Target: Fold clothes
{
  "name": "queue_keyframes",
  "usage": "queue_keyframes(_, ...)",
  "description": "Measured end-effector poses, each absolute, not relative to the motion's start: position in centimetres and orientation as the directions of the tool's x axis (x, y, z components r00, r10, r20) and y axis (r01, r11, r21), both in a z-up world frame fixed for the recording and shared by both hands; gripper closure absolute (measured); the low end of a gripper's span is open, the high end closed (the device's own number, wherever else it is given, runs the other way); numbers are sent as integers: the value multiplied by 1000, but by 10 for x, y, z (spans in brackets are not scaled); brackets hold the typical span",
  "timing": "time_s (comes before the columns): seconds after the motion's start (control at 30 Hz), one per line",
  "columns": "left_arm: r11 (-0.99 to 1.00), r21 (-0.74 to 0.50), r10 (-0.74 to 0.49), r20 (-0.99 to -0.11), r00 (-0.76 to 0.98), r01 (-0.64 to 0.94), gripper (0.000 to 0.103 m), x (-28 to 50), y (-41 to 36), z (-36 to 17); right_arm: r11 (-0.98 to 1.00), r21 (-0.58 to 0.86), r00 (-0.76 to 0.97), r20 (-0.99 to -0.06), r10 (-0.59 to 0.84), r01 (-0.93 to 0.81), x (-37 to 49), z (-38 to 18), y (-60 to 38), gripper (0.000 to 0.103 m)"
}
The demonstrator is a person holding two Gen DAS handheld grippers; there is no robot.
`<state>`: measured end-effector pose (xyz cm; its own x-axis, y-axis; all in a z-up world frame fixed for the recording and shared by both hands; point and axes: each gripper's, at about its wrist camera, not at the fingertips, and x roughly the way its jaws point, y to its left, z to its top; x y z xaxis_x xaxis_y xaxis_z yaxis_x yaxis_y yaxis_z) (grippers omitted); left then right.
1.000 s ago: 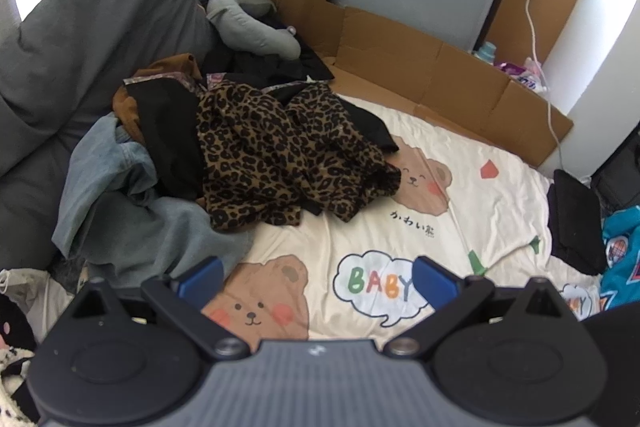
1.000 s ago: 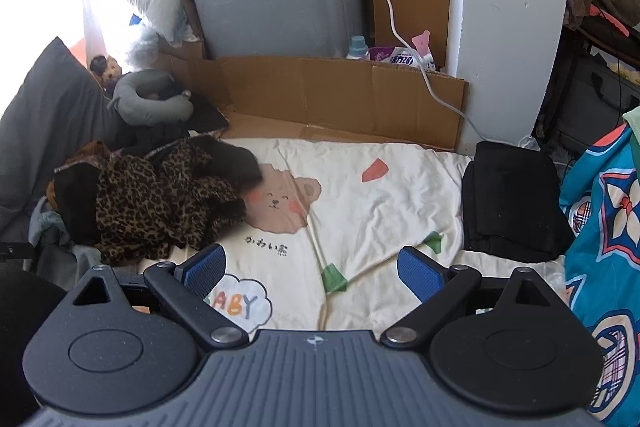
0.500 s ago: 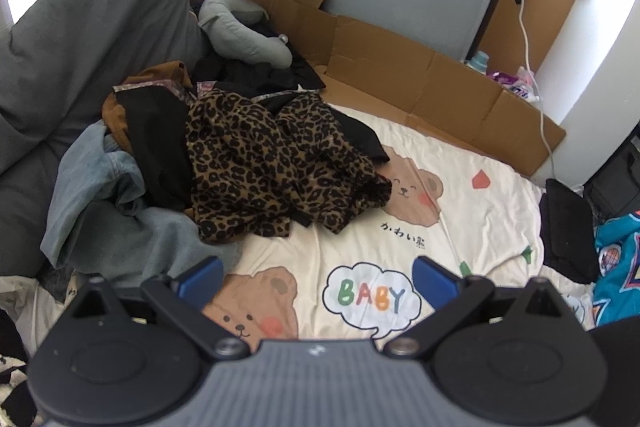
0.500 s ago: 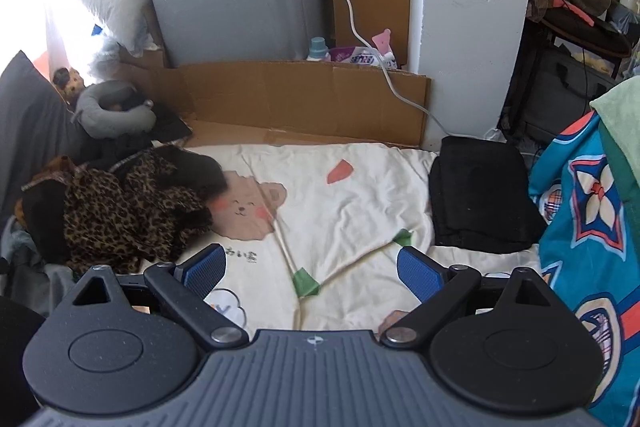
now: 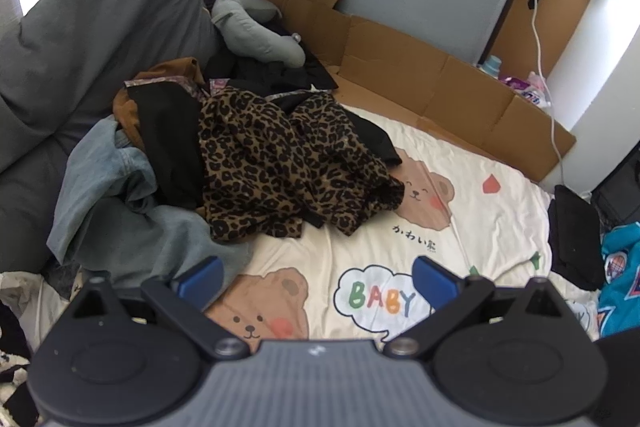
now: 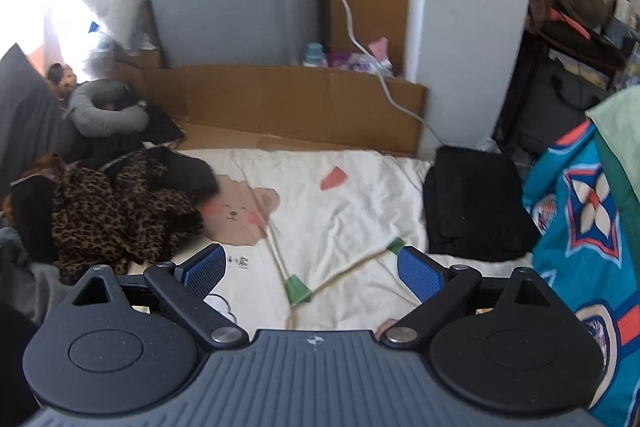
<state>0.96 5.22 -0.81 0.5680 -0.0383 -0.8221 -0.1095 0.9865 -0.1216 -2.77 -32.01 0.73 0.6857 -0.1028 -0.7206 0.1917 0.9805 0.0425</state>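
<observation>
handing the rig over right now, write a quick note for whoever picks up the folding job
Left gripper: open, holding nothing, above the cream bear sheet.
Right gripper: open, holding nothing, over the same sheet.
Clothes: unfolded heap on the sheet's left side, with the leopard-print garment on top, blue denim and black pieces beside it against the grey cushion.
Done: one black garment lies flat and squared at the right edge of the sheet; it looks folded.
Left: the whole heap. The leopard-print garment is probably the easiest to take first, spread on the bare middle of the sheet.
</observation>
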Motion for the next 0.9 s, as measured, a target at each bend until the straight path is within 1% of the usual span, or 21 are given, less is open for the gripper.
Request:
queue_keyframes(0.1,986,-120,-33,-823,566,-117,1,13,55,-10,977,57,680,-726,-101,207,-25,1,-325,13)
queue_keyframes(0.33,985,-111,-19,-830,558,-132,1,23,59,-16,976,70,639,-765,-78,204,-17,-18,-325,13)
queue_keyframes(0.47,986,-102,-13,-837,547,-133,1,29,59,-20,978,109,623,-782,-25,177,-13,-26,-322,12)
queue_keyframes(0.53,988,-91,-10,-843,538,-125,1,32,57,-21,978,125,615,-788,-5,169,-10,-29,-321,9)
queue_keyframes(0.6,989,-81,-3,-847,532,-123,1,35,57,-22,977,138,613,-790,9,164,-9,-31,-320,0)
queue_keyframes(0.7,990,-75,0,-850,527,-121,1,41,56,-23,972,160,614,-789,21,173,-5,-33,-323,0)
queue_keyframes(0.9,991,-59,11,-852,524,-118,1,55,53,-28,975,150,620,-785,15,166,3,-37,-321,0)
